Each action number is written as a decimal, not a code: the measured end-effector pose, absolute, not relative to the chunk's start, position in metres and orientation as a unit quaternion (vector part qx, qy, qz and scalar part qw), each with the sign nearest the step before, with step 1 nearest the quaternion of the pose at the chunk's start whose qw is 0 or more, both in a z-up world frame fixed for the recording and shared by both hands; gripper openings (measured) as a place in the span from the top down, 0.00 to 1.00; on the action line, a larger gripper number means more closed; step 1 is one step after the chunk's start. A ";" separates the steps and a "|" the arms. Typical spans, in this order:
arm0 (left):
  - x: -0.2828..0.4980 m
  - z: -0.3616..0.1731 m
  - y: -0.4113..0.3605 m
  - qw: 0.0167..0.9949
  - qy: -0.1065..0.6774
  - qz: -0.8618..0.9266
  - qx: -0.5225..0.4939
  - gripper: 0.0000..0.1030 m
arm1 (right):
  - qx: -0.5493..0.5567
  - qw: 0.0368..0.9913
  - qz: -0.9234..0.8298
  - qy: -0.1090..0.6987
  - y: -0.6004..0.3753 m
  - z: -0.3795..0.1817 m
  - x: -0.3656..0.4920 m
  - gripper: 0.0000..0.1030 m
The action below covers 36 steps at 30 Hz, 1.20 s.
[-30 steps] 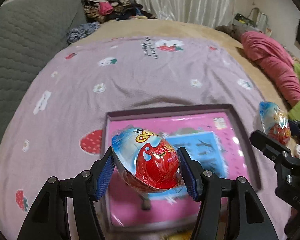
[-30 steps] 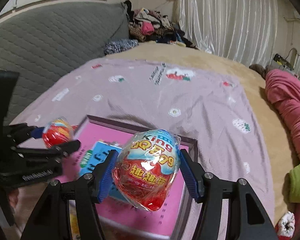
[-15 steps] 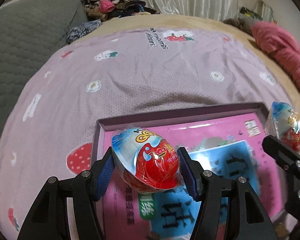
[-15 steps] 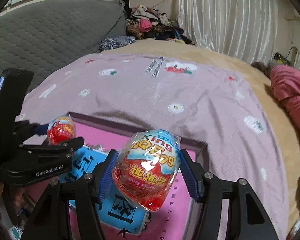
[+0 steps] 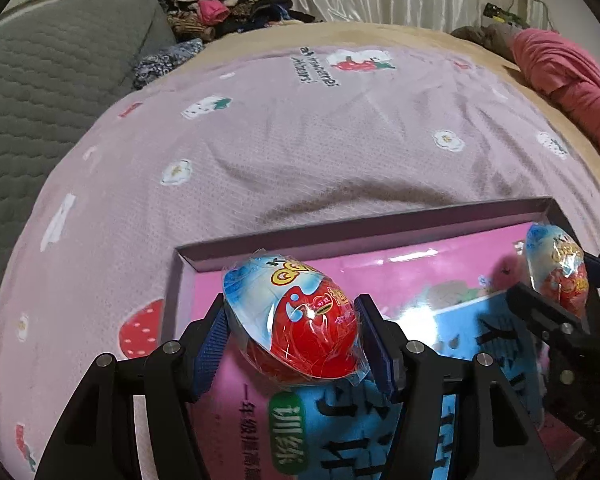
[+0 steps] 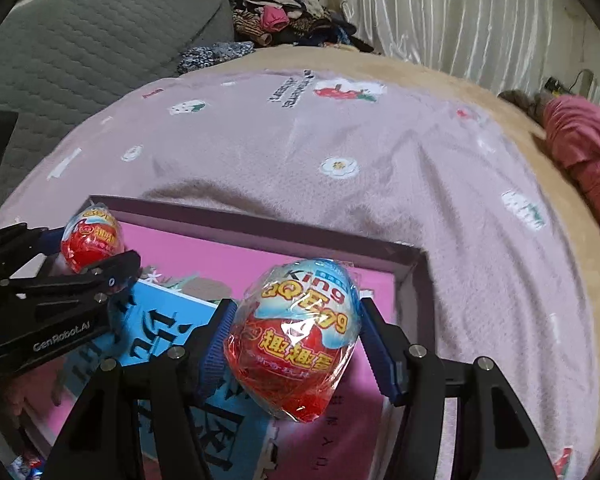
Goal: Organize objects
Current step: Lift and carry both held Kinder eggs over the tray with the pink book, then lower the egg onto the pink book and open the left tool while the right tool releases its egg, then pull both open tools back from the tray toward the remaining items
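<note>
The left tool (image 5: 294, 334) is closed on a wrapped toy egg (image 5: 296, 326), blue pads pressing its two flanks so the foil-bright shell sits crosswise between them, lifted clear of what lies below. The right tool (image 6: 294, 338) likewise clamps a second egg (image 6: 296, 336), held more upright. Judging by the task, both are poised over the shallow purple-walled box (image 5: 380, 230) so each egg can be set down inside it. The left egg hangs above the box's near-left corner, the right egg near its right wall. The right egg's wrapper reads "King" and "趣趣蛋"; the left tool's body, seen from the right wrist, is marked "GenRobot.AI". A pink and blue workbook (image 6: 172, 332) with large Chinese characters lies in the box, which rests on a strawberry-print blanket (image 5: 300, 140) on the bed.
</note>
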State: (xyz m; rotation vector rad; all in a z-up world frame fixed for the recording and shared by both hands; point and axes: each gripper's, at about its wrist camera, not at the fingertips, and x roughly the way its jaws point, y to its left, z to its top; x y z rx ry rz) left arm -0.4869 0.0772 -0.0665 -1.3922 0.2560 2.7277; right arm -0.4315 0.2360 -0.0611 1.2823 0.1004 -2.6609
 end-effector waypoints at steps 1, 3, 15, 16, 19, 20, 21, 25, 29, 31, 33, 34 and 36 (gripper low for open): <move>-0.488 -0.068 0.076 0.034 0.081 0.885 -0.458 0.37 | 0.433 0.092 -0.896 0.029 0.237 -0.061 -0.432 0.40; -0.490 -0.072 0.072 0.031 0.075 0.881 -0.466 0.37 | 0.433 0.093 -0.896 0.034 0.236 -0.061 -0.432 0.40; -0.488 -0.065 0.061 0.026 0.070 0.885 -0.459 0.25 | 0.421 0.090 -0.902 0.029 0.238 -0.052 -0.428 0.27; -0.487 -0.063 0.061 0.030 0.067 0.887 -0.456 0.24 | 0.420 0.092 -0.902 0.027 0.238 -0.051 -0.428 0.27; -0.483 -0.056 0.056 0.033 0.058 0.889 -0.454 0.21 | 0.411 0.097 -0.906 0.021 0.239 -0.041 -0.422 0.22; -0.481 -0.053 0.054 0.033 0.057 0.889 -0.453 0.21 | 0.407 0.097 -0.908 0.022 0.239 -0.037 -0.420 0.21; -0.477 -0.049 0.053 0.032 0.058 0.889 -0.452 0.21 | 0.401 0.096 -0.911 0.022 0.239 -0.031 -0.416 0.20; -0.456 -0.029 0.043 0.031 0.055 0.895 -0.441 0.20 | 0.371 0.095 -0.923 0.021 0.236 -0.005 -0.396 0.13; -0.423 0.002 0.029 0.023 0.047 0.910 -0.411 0.09 | 0.334 0.108 -0.936 0.023 0.229 0.028 -0.359 0.06; -0.408 0.015 0.023 0.018 0.040 0.914 -0.404 0.09 | 0.322 0.110 -0.940 0.023 0.223 0.042 -0.344 0.04; -0.393 0.027 0.016 0.021 0.036 0.916 -0.398 0.09 | 0.312 0.116 -0.943 0.024 0.216 0.057 -0.327 0.03; -0.386 0.032 0.014 0.017 0.037 0.918 -0.394 0.09 | 0.307 0.120 -0.944 0.025 0.214 0.062 -0.320 0.03; -0.368 0.045 0.008 0.018 0.033 0.922 -0.385 0.09 | 0.302 0.125 -0.945 0.030 0.208 0.069 -0.301 0.03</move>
